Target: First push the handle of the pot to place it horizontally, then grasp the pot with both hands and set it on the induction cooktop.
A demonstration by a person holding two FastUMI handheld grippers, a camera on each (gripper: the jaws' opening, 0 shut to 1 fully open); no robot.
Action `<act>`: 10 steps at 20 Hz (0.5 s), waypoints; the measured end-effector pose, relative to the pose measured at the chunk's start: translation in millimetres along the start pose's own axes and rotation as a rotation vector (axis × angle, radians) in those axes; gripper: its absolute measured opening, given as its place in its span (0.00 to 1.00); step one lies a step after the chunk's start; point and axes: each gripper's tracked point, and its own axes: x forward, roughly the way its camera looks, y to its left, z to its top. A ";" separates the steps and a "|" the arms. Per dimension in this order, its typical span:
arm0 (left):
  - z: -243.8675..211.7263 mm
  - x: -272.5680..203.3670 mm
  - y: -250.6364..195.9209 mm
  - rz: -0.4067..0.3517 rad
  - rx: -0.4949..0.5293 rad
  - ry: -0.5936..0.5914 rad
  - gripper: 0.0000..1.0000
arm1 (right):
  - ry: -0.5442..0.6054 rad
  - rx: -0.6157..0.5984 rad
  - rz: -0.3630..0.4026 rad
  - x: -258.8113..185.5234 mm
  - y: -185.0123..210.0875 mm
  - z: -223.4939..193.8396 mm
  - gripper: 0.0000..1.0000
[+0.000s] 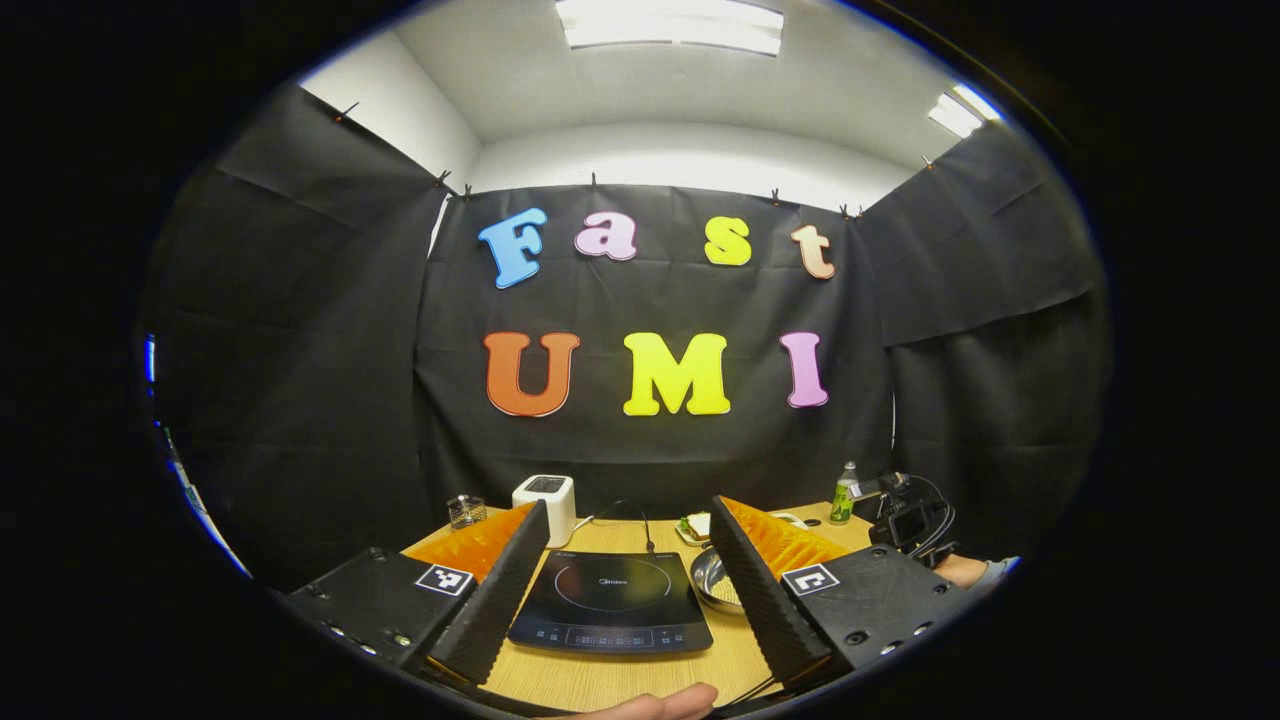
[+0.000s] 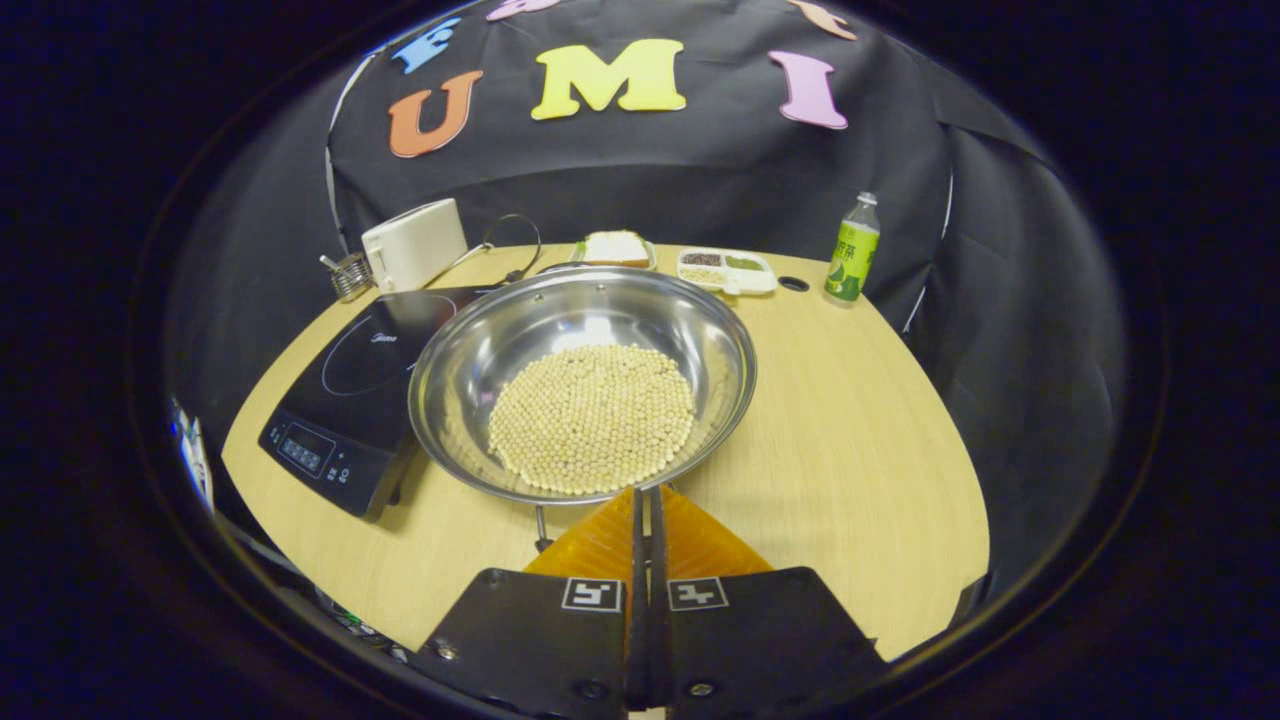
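A steel pot (image 2: 590,320) holding a layer of pale beans (image 2: 592,418) stands on the wooden table, and its left rim reaches the black induction cooktop (image 2: 345,400). My right gripper (image 2: 645,497) is shut, its tips at the pot's near rim with nothing seen between them. A thin metal piece (image 2: 540,530) pokes out beside its left finger, and the handle itself is hidden. My left gripper (image 1: 630,505) is held open above the table's near side, framing the cooktop (image 1: 610,600). A slice of the pot (image 1: 712,580) shows behind its right finger.
At the back of the table (image 2: 850,450) stand a white toaster (image 2: 415,245), a small wire holder (image 2: 350,275), bread on a plate (image 2: 615,248), a compartment tray (image 2: 725,270) and a green bottle (image 2: 852,250). A fingertip (image 1: 660,705) shows at the bottom of the left gripper view.
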 end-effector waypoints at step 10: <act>-7.1 3.3 -2.1 -0.002 0.008 0.017 0.96 | 0.010 -0.081 0.155 -2.9 62.8 -10.9 0.01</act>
